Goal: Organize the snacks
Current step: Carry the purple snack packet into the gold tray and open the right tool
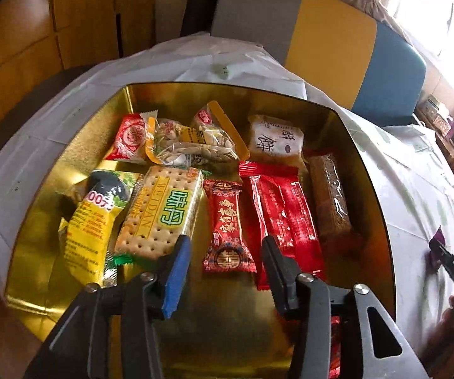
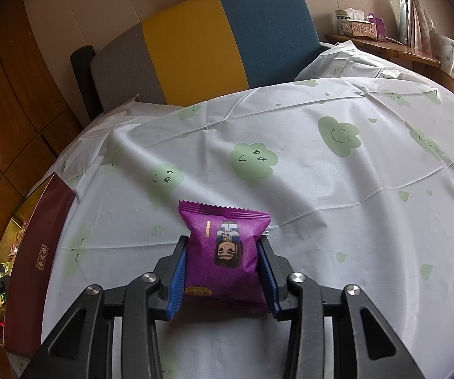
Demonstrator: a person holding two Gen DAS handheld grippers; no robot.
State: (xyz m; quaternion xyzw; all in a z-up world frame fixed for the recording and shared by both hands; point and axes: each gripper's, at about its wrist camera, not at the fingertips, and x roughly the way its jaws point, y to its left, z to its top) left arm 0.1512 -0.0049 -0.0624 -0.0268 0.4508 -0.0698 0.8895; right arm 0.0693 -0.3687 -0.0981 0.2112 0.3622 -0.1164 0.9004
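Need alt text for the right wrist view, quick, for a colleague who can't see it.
The right gripper has its blue-padded fingers closed on a purple snack packet over a white tablecloth printed with green smiling clouds. A dark red box wall stands at the left edge.

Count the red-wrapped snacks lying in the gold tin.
3 in full view: red-and-white packet far left, patterned candy centre, plain red pack beside it. Another red wrapper shows behind the left gripper.

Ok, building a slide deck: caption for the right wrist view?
Right gripper grips a purple snack packet over the cloud-print tablecloth.
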